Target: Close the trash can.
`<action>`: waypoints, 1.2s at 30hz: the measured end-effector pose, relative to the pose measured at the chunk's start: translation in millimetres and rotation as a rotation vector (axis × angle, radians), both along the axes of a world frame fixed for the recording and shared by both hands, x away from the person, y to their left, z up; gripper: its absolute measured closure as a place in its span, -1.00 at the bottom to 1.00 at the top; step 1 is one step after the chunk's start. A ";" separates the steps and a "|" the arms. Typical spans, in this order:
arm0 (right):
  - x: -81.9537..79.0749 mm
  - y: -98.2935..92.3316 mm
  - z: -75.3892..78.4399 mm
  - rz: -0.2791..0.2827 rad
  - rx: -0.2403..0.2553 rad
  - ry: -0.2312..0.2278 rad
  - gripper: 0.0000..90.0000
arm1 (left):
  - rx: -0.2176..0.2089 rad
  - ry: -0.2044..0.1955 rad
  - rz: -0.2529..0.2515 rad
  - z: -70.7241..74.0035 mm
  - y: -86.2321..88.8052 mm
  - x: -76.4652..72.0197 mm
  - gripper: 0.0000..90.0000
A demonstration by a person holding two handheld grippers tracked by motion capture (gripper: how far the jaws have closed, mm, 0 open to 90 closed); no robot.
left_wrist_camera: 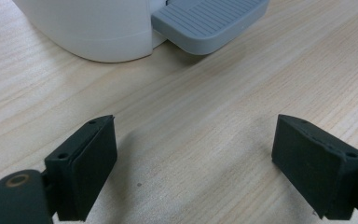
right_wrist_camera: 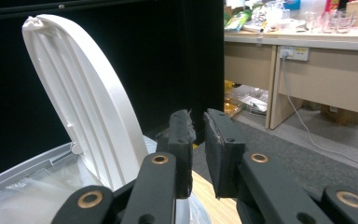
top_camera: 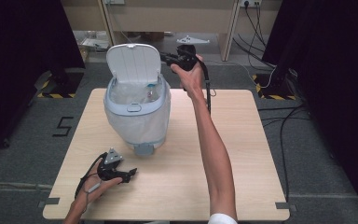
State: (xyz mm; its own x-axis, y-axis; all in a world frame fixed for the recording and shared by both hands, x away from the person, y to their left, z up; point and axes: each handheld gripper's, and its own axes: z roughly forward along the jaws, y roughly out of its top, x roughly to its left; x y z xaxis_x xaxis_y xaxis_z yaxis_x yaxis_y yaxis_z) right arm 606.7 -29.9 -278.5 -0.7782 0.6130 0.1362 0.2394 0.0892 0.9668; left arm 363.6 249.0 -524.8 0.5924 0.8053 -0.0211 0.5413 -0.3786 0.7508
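A white pedal bin (top_camera: 137,112) with a clear liner stands on the wooden table (top_camera: 242,154), its lid (top_camera: 133,63) raised upright. A clear bottle (top_camera: 152,93) lies inside. My right gripper (top_camera: 165,57) is held high at the bin's back right, pointing at the lid's edge, jaws shut with nothing between them. In the right gripper view the right gripper (right_wrist_camera: 198,126) sits just beside the lid (right_wrist_camera: 84,107). My left gripper (top_camera: 131,175) rests on the table in front of the bin. The left gripper (left_wrist_camera: 196,158) stands open and empty, facing the grey pedal (left_wrist_camera: 209,23).
A wooden desk (right_wrist_camera: 307,70) with a wall socket stands behind the table. Cables (top_camera: 279,107) trail across the grey floor at the right. Black curtains (top_camera: 23,42) hang on both sides. A bare stretch of the table lies to the right of the bin.
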 end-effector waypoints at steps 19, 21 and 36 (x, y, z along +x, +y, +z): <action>-63.7 13.4 -5.1 0.180 -0.158 -0.036 0.83 | 0.003 0.007 0.001 0.6 0.2 -0.7 -0.71; -72.4 17.4 -6.0 0.184 -0.200 -0.052 0.83 | 0.003 0.008 0.001 0.6 0.2 -0.8 -0.71; -109.6 41.9 -17.9 0.218 -0.259 -0.071 0.83 | 0.003 0.008 0.003 0.6 0.3 -1.0 -0.71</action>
